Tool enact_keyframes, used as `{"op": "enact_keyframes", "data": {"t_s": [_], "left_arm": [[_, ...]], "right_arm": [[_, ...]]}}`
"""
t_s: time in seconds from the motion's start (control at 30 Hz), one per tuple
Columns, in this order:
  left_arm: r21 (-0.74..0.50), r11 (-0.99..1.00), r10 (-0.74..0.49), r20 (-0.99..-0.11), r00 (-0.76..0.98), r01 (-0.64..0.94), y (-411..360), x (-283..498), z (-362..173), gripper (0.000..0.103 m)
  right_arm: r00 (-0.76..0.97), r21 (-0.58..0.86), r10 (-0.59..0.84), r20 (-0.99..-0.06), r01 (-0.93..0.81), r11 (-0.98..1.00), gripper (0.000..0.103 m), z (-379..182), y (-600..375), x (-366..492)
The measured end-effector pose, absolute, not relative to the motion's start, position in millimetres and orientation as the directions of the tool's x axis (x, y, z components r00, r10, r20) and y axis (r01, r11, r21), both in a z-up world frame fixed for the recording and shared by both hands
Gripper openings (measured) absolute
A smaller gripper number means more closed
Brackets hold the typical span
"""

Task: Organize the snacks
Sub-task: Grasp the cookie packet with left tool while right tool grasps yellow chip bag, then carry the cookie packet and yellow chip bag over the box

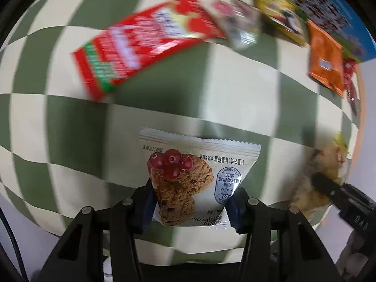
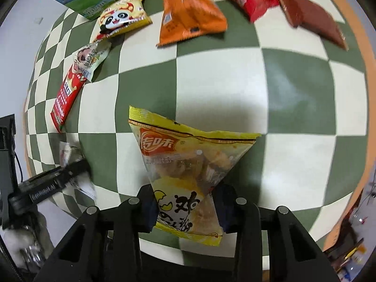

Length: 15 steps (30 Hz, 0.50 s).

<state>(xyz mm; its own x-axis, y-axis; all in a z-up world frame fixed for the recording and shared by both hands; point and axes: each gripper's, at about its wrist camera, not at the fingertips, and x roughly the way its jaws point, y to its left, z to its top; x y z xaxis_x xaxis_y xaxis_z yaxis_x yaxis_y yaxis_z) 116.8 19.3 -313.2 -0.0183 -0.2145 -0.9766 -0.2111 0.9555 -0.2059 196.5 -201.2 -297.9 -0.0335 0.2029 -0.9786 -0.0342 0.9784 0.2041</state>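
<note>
Currently my left gripper point(image 1: 191, 208) pinches the oat packet point(image 1: 195, 178); my right point(image 2: 185, 211) clamps the yellow bag point(image 2: 188, 164). Lift gently, avoid crushing contents.

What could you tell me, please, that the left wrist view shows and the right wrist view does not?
Only the left wrist view shows the print on the white cranberry oat biscuit packet, pinched in the left gripper; in the right view it is just a pale blur.

Only the right wrist view shows the brown flat packet and the panda-printed yellow packet clearly.

Both share the green-and-cream checked cloth, the red long packet, the orange crinkled pouch and the yellow crisp bag clamped in the right gripper.
</note>
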Motion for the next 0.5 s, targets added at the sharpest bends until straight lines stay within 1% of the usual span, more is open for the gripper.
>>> {"op": "enact_keyframes", "data": {"t_s": [0.1, 0.17, 0.23, 0.27, 0.4, 0.47, 0.5], "left_arm": [[-0.191, 0.967, -0.199, -0.979, -0.031, -0.171, -5, 120, -319, 0.049], [-0.154, 0.979, -0.161, -0.986, -0.045, -0.131, -15, 131, -320, 0.049], [-0.131, 0.985, -0.136, -0.990, -0.040, -0.109, -24, 128, -327, 0.049], [-0.128, 0.986, -0.132, -0.991, -0.036, -0.108, -32, 127, -327, 0.049], [-0.116, 0.987, -0.118, -0.993, -0.012, -0.110, -47, 124, -323, 0.047], [-0.118, 0.987, -0.119, -0.993, -0.001, -0.111, -37, 138, -315, 0.046], [-0.120, 0.987, -0.120, -0.993, 0.005, -0.111, -29, 139, -308, 0.046]], "right_arm": [[-0.051, 0.211, 0.209, -0.977, -0.044, 0.977, 0.042, -297, -206, 200], [-0.060, 0.219, 0.217, -0.974, -0.026, 0.975, 0.046, -298, -210, 200], [-0.067, 0.232, 0.231, -0.971, -0.007, 0.973, 0.062, -301, -208, 201], [-0.069, 0.240, 0.239, -0.968, 0.005, 0.971, 0.063, -303, -209, 200], [-0.090, 0.270, 0.274, -0.957, 0.051, 0.961, 0.063, -312, -210, 191], [-0.054, 0.263, 0.266, -0.963, 0.057, 0.963, 0.050, -313, -212, 188], [-0.039, 0.251, 0.253, -0.967, 0.051, 0.967, 0.046, -313, -211, 186]]}}
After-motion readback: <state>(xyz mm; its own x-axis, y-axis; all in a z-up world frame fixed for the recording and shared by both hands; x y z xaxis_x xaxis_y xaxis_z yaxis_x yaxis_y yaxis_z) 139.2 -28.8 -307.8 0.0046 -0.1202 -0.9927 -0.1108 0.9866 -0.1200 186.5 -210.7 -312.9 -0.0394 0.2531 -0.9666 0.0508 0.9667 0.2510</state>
